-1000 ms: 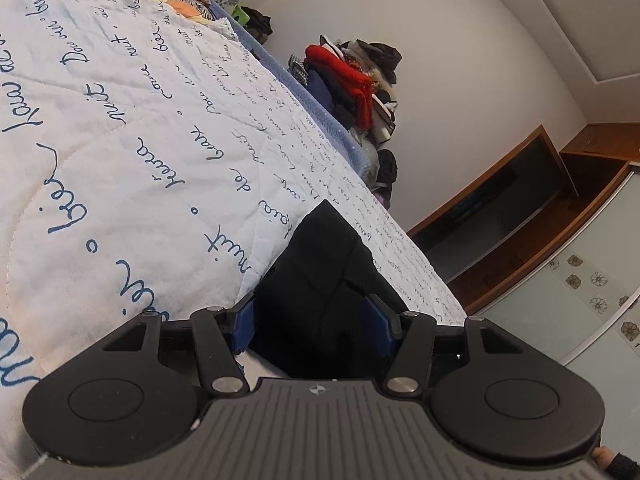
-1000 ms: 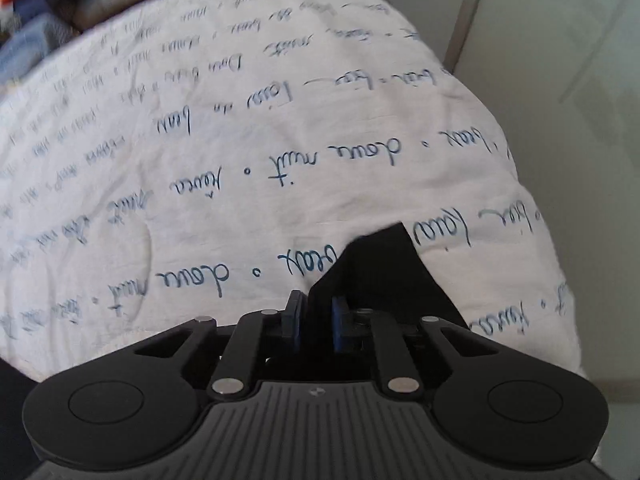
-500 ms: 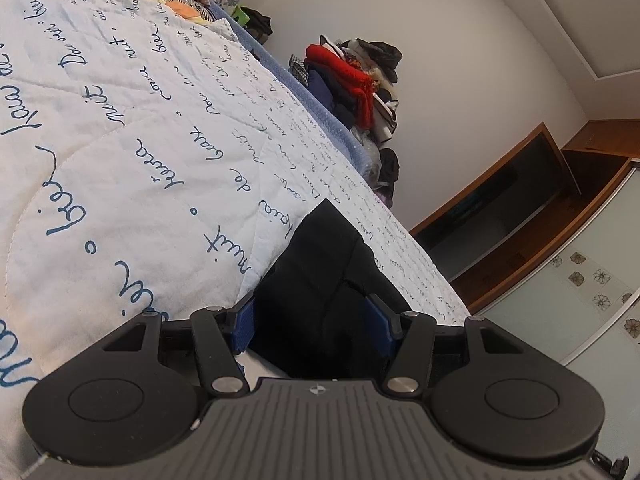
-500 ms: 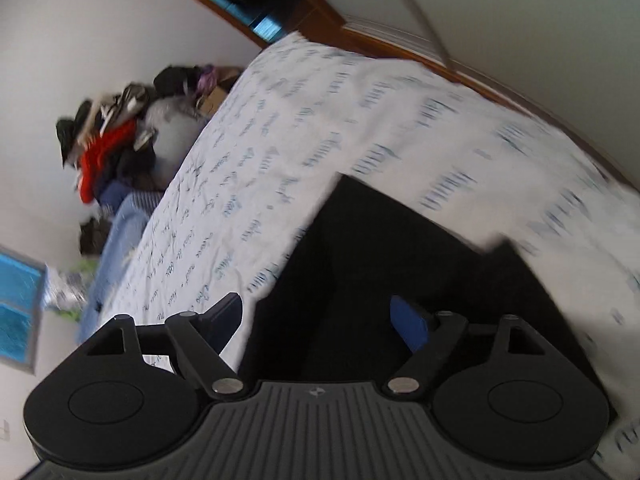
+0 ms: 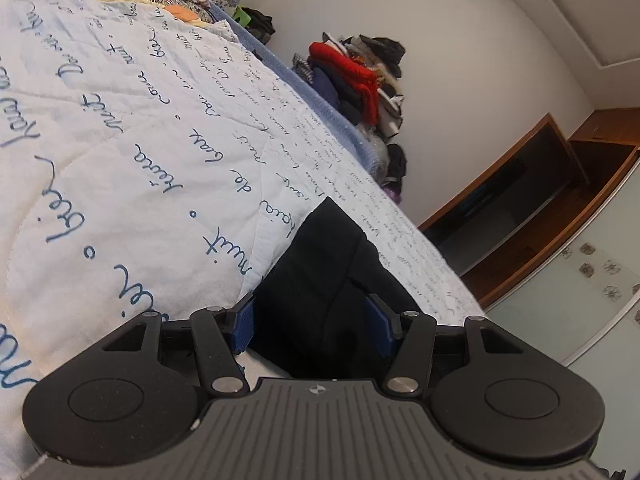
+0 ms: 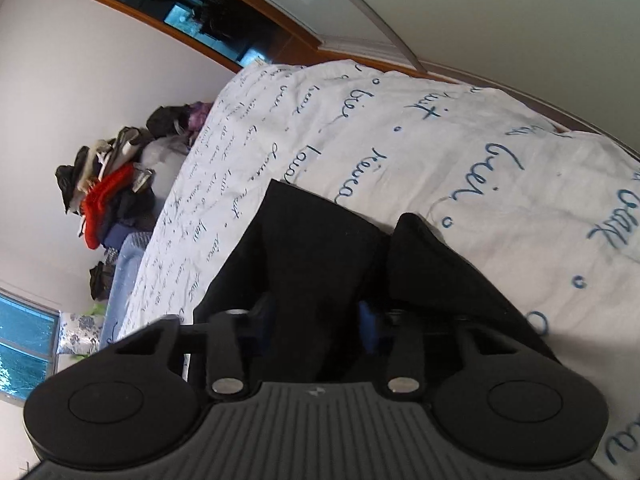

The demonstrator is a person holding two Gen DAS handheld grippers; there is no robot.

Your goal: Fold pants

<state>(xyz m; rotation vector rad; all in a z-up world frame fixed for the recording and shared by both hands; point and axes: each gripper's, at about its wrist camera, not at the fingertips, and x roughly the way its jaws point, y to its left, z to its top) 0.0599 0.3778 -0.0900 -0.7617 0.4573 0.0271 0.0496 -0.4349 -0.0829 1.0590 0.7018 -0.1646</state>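
Note:
Black pants (image 5: pixel 328 264) lie near the edge of a white bedspread (image 5: pixel 140 140) printed with blue handwriting. My left gripper (image 5: pixel 312 330) is shut on a thick bunch of the black cloth, which fills the gap between its blue pads (image 5: pixel 244 328). In the right wrist view the pants (image 6: pixel 312 248) spread forward in two dark folds over the bedspread (image 6: pixel 440 152). The jaws of my right gripper (image 6: pixel 316 320) are closing, with a fold of the pants between them touching both pads. The cloth below each gripper is hidden by the gripper body.
A pile of clothes (image 5: pixel 356 76) with a red garment stands against the wall beyond the bed, also seen as the clothes heap (image 6: pixel 108 196). Wooden shelving (image 5: pixel 520 200) and frosted sliding doors (image 5: pixel 580 280) lie past the bed's corner. A window (image 6: pixel 24 336) is at lower left.
The right gripper let go of a thin pants edge, swung round and rolled, stood wide over the pants, and now has its jaws drawn in on a fold. The left gripper has not moved.

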